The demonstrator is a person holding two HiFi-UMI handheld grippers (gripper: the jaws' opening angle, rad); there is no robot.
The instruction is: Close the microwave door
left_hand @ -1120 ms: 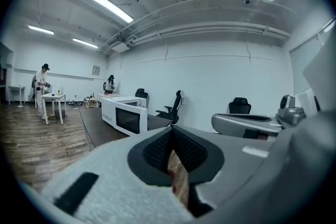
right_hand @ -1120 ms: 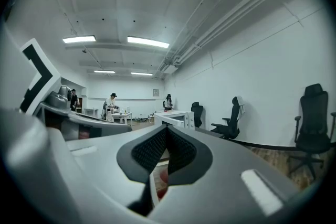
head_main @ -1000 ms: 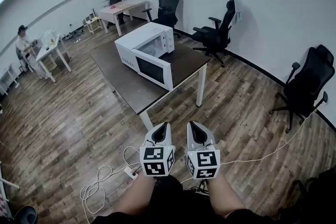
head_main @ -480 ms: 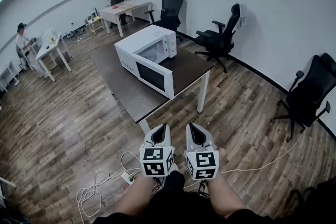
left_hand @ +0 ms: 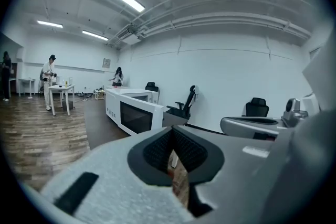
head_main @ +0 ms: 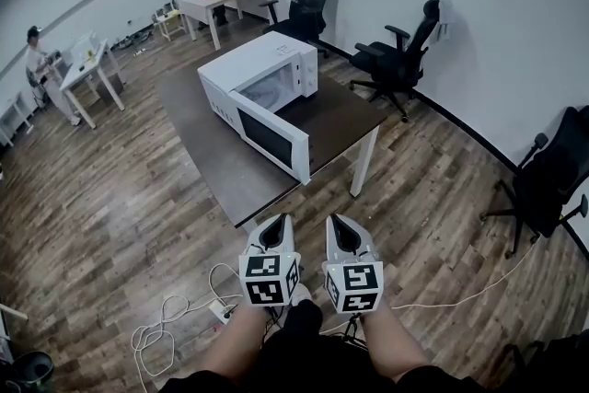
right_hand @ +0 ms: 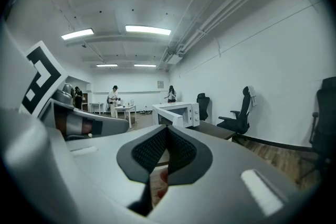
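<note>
White microwave (head_main: pixel 260 69) on tabletop (head_main: pixel 216 163), door (head_main: pixel 274 141) swung open; left tongs (head_main: pixel 282 219) and right tongs (head_main: pixel 337 219) pressed together, empty.

The person brings the left gripper (head_main: pixel 279 225) and the right gripper (head_main: pixel 339 222) forward, closing on the table (head_main: pixel 221 168). Its near corner sat clear ahead of them a second ago. In the head view it now shows just left of the left gripper's tips. The microwave (head_main: pixel 262 69) and its open door (head_main: pixel 274 143) loom nearer and larger than before. The black chair (head_main: pixel 552 184) on the right slides partly past the picture's edge.
</note>
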